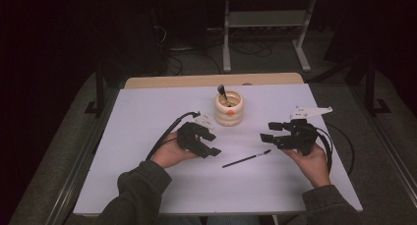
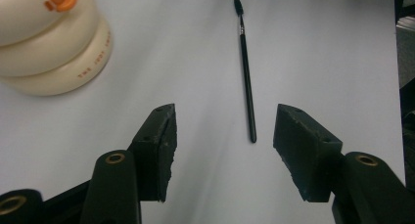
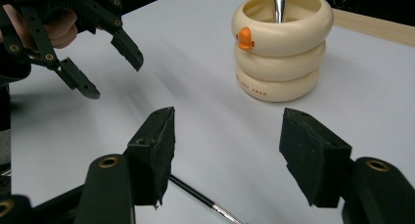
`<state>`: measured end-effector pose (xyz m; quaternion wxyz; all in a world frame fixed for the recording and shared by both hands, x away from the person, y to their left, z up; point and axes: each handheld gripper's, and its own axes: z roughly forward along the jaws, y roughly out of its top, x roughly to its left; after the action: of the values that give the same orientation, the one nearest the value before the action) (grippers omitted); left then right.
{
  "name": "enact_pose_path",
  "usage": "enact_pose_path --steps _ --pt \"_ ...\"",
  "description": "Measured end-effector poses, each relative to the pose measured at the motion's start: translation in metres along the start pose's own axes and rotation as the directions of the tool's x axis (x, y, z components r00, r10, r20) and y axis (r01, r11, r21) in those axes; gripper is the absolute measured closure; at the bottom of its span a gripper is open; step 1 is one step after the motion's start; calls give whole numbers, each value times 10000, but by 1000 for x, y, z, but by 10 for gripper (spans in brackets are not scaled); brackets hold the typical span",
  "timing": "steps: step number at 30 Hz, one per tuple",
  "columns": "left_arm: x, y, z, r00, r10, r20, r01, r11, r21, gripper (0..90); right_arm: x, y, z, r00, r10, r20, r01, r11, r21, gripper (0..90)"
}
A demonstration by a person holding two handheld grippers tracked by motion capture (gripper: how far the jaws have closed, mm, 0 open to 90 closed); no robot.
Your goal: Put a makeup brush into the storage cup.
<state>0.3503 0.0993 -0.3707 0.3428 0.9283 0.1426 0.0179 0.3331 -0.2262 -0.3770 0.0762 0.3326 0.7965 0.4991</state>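
A thin black brush lies on the white table between my two hands. Behind it stands a cream ringed pot with an orange beak, and another brush stands in it. My left gripper is open just left of the lying brush. In the left gripper view the brush points away, its near end between the spread jaws of the gripper, untouched, with the pot at upper left. My right gripper is open, facing the pot; the brush lies below its jaws.
A wooden strip runs along the table's far edge. Beyond it a grey metal frame and cables lie on the dark floor. Black cables trail from the right gripper near the table's right edge. The left gripper shows in the right gripper view.
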Motion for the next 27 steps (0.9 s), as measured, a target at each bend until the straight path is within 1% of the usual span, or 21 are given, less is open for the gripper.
enact_pose_path --steps 1,2,3,6,7,10,12,13,15,16,17,18,20,22,25,26,27 --pt "-1 2 3 10000 -8 20 8 9999 106 426 -1 -1 0 10000 10 -3 -10 10000 4 368" --pt "-1 2 3 10000 -8 20 8 9999 106 426 -1 -1 0 10000 10 -3 -10 10000 4 368" --pt "-3 6 10 10000 73 58 -74 9996 267 426 -1 -2 -1 10000 34 -2 -34 10000 26 367" --pt "-4 10 19 9998 187 103 -191 9991 374 445 -1 -3 -3 10000 -52 71 52 10000 -9 368" --pt "-4 11 22 9999 59 159 -66 9991 424 447 -1 -3 -3 10000 -43 68 43 10000 15 368" --pt "-5 13 31 9999 37 135 -44 9987 504 469 -1 -3 -2 9999 -40 112 39 9999 97 366" --pt "-6 15 36 9999 -129 102 123 9983 565 482 0 -5 -1 9999 -53 139 51 9999 114 366" --pt "-7 16 39 9999 -124 111 117 9981 609 487 -1 -6 0 9999 -78 128 76 9999 132 366" --pt "-10 18 44 9999 -36 111 29 9976 687 513 -2 -8 0 9999 5 158 -8 9998 173 366" --pt "-11 19 47 9999 82 126 -91 9972 741 519 -2 -8 -1 9998 17 180 -20 9999 163 363" --pt "-13 20 50 9998 90 177 -104 9967 800 525 -2 -8 -1 9998 16 195 -19 9999 137 362" --pt "-13 21 52 9995 233 208 -251 9955 912 529 -2 -8 -2 9998 27 214 -30 9999 124 362" --pt "-15 22 58 9995 215 223 -237 9946 1008 543 -4 -9 -3 9997 -110 236 110 9999 10 362" --pt "-16 22 64 9996 179 224 -202 9938 1094 562 -4 -9 -3 9996 39 267 -41 10000 87 362" --pt "-18 23 71 9997 158 212 -183 9921 1243 597 -5 -11 -2 9995 84 308 -90 9998 184 361" --pt "-19 23 74 9997 80 212 -107 9916 1290 608 -5 -11 -2 9995 78 316 -84 9998 165 360" --pt "-19 24 76 9998 130 175 -153 9903 1384 618 -5 -11 -2 9995 82 319 -86 9999 133 360"
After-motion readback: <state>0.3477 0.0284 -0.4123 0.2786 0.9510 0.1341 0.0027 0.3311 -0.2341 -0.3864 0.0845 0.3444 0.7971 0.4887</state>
